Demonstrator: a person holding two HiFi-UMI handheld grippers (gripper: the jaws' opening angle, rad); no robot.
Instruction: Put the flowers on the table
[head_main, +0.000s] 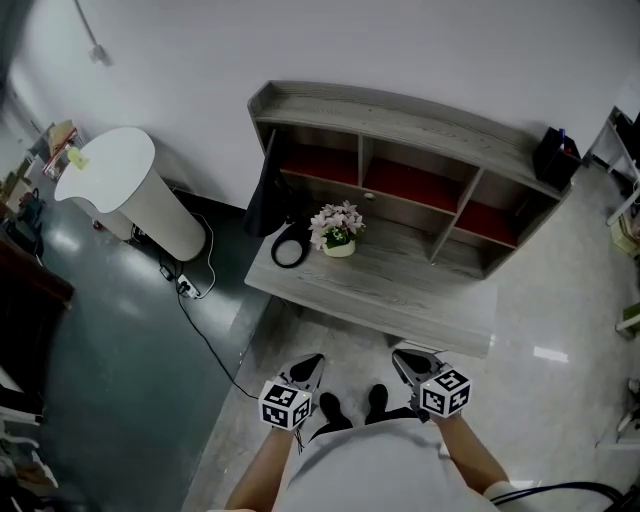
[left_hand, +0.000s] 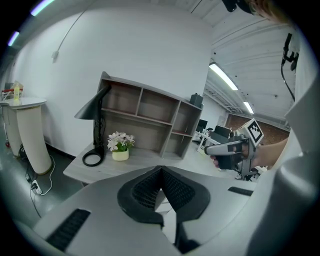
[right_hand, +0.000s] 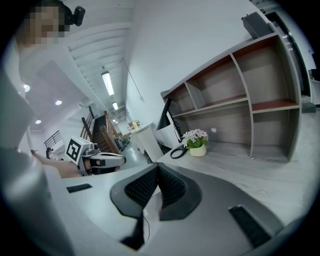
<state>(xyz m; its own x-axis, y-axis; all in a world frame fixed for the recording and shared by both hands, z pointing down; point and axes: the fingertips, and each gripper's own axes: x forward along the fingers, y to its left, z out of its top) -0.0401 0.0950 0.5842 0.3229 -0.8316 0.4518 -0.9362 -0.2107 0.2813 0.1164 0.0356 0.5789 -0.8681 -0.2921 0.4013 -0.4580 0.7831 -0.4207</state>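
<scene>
On the table (head_main: 420, 292) — one flower pot (head_main: 338, 236)

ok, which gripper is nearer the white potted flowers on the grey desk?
Left, narrowly. The left gripper is almost straight in front of the white potted flowers; the right gripper is off to their right. Both are short of the grey wooden desk.

Running off the head view's bottom edge: left forearm (head_main: 258, 478), right forearm (head_main: 475, 458). Hiding behind the left claw (left_hand: 161, 170) in the left gripper view: near edge of the desk (left_hand: 142, 157). Showing too small to tell: yellow oddments (head_main: 76, 157) on the white stand (head_main: 118, 165).
</scene>
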